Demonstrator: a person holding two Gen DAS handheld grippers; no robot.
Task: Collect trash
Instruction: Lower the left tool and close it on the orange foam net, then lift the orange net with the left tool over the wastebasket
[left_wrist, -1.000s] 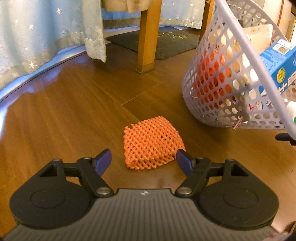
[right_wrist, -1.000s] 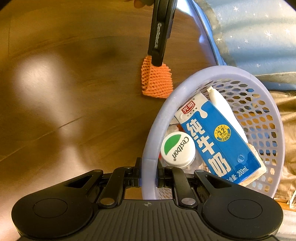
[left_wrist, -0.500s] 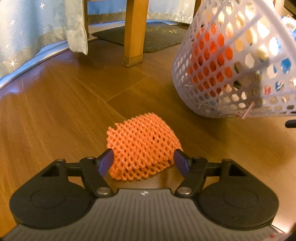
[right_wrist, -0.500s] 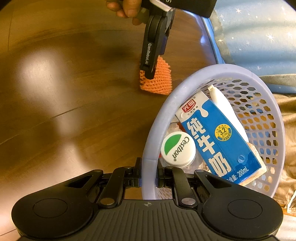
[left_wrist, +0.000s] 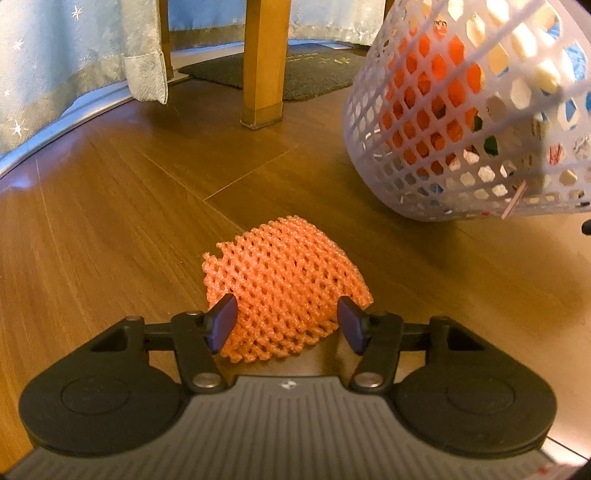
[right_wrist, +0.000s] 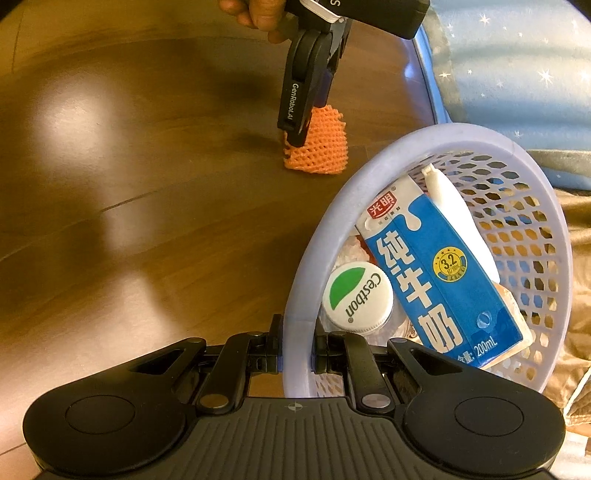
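I note open wooden floor (left_wrist: 92, 229) to the left of my working area, bounded at the far side by a table leg (left_wrist: 263, 62) and curtain (left_wrist: 55, 55). The white basket (right_wrist: 373, 192) hangs tilted off the floor (milk carton (right_wrist: 439, 280) and bottle cap (right_wrist: 356, 295) inside); my right gripper (right_wrist: 297, 352) is clamped on its rim. The orange foam net (left_wrist: 284, 284) lies on the floor between my left gripper (left_wrist: 288, 323) pads; the jaws have just been closing, left pad touching, right pad with a sliver of gap.
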